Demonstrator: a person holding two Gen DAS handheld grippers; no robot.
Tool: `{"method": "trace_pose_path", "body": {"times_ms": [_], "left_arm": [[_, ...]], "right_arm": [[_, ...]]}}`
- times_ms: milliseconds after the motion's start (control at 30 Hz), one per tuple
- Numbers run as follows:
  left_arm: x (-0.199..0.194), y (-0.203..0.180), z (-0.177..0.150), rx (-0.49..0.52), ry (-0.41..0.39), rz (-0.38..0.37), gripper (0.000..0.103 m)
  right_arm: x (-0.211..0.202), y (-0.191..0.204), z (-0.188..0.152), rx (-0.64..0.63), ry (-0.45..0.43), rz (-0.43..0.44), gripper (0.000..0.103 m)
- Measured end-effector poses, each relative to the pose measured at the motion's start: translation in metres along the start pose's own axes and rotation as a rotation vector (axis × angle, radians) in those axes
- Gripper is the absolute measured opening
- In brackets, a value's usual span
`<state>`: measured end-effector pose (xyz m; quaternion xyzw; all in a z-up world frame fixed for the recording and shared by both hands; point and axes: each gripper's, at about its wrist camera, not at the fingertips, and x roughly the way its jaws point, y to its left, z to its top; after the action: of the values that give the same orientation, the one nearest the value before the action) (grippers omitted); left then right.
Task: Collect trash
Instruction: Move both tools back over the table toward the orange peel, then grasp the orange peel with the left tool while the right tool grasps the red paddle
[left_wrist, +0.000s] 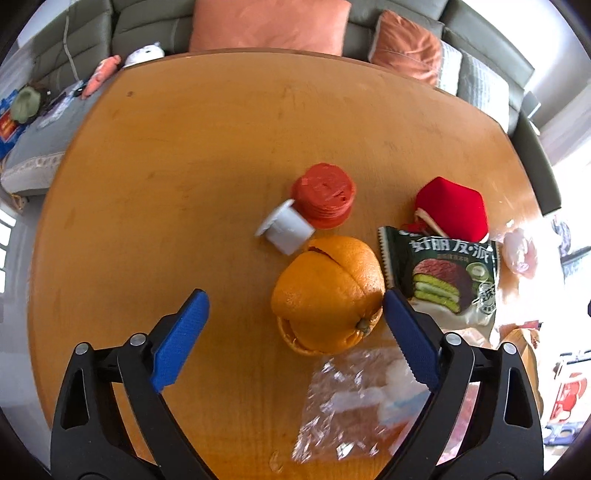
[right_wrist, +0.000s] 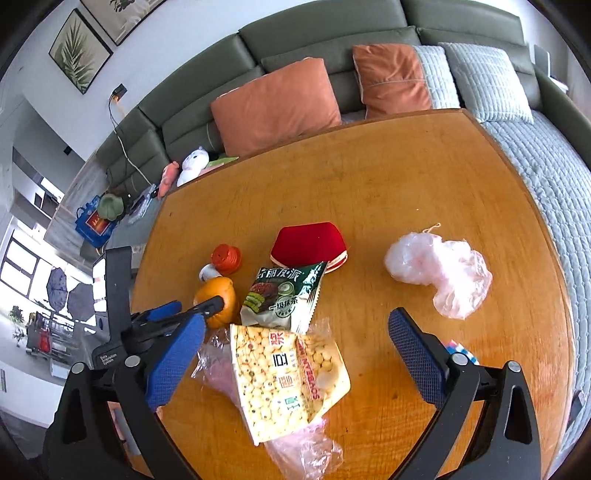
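My left gripper (left_wrist: 295, 334) is open, its jaws to either side of an orange peel (left_wrist: 328, 293) on the round wooden table (left_wrist: 184, 166). A green snack wrapper (left_wrist: 439, 273) lies right of the peel, and a clear plastic bag (left_wrist: 351, 402) lies just below it. My right gripper (right_wrist: 295, 350) is open above a yellow snack bag (right_wrist: 288, 373) that rests on clear plastic. The green wrapper (right_wrist: 284, 295), the peel (right_wrist: 219, 299) and a crumpled pink plastic bag (right_wrist: 439, 273) also show in the right wrist view. The left gripper (right_wrist: 192, 308) shows there beside the peel.
A red ribbed cap with a white tube (left_wrist: 314, 206) and a red pouch (left_wrist: 450, 208) lie behind the peel. A green sofa with orange cushions (right_wrist: 277, 107) curves behind the table. A colourful cube (right_wrist: 461, 350) sits behind my right gripper's right finger.
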<state>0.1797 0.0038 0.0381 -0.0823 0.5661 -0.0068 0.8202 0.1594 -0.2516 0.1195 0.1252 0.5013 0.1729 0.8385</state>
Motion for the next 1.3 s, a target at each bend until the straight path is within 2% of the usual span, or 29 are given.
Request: {"method": "trace_pose_path", "body": {"times_ms": [133, 267, 367, 433, 467, 533, 633, 767, 833, 933, 1000, 1033, 1067, 1100, 1200, 1300], "left_arm": [[0.004, -0.006, 0.001, 0.035, 0.014, -0.118, 0.060], [0.007, -0.005, 0.003, 0.052, 0.014, -0.153, 0.059], [0.009, 0.006, 0.005, 0.003, 0.028, -0.199, 0.059], [0.019, 0.011, 0.007, -0.028, 0.078, -0.253, 0.061], [0.022, 0.012, 0.007, -0.053, 0.079, -0.253, 0.062], [0.021, 0.009, 0.002, -0.025, 0.073, -0.231, 0.060], [0.019, 0.008, -0.004, -0.013, 0.057, -0.250, 0.055], [0.009, 0.030, -0.012, -0.066, 0.049, -0.271, 0.054], [0.002, 0.039, -0.015, -0.083, 0.039, -0.264, 0.054], [-0.010, 0.060, -0.023, -0.125, 0.024, -0.251, 0.054], [-0.016, 0.073, -0.029, -0.147, 0.013, -0.232, 0.054], [-0.019, 0.078, -0.032, -0.157, 0.009, -0.224, 0.054], [-0.022, 0.084, -0.033, -0.164, 0.006, -0.217, 0.054], [-0.023, 0.088, -0.036, -0.174, 0.003, -0.211, 0.054], [-0.030, 0.099, -0.043, -0.198, -0.001, -0.212, 0.054], [-0.036, 0.106, -0.049, -0.210, -0.010, -0.221, 0.054]], "right_arm": [[0.021, 0.002, 0.012, -0.005, 0.059, 0.012, 0.096], [0.051, 0.002, 0.032, 0.007, 0.136, 0.010, 0.096], [0.073, 0.002, 0.049, 0.007, 0.183, -0.009, 0.096], [0.094, 0.000, 0.061, 0.002, 0.233, -0.047, 0.096], [0.102, 0.000, 0.065, -0.011, 0.248, -0.071, 0.096], [0.113, 0.004, 0.071, -0.065, 0.266, -0.105, 0.096], [0.124, 0.021, 0.076, -0.212, 0.305, -0.098, 0.096], [0.142, 0.043, 0.081, -0.458, 0.365, -0.162, 0.096], [0.151, 0.050, 0.081, -0.540, 0.404, -0.171, 0.096], [0.167, 0.056, 0.076, -0.623, 0.467, -0.154, 0.096], [0.180, 0.059, 0.070, -0.664, 0.504, -0.180, 0.096], [0.188, 0.058, 0.068, -0.670, 0.519, -0.207, 0.096], [0.191, 0.055, 0.069, -0.644, 0.519, -0.209, 0.086], [0.193, 0.050, 0.073, -0.599, 0.515, -0.206, 0.081], [0.191, 0.036, 0.080, -0.463, 0.485, -0.191, 0.080], [0.177, 0.025, 0.073, -0.371, 0.435, -0.205, 0.078]]}}
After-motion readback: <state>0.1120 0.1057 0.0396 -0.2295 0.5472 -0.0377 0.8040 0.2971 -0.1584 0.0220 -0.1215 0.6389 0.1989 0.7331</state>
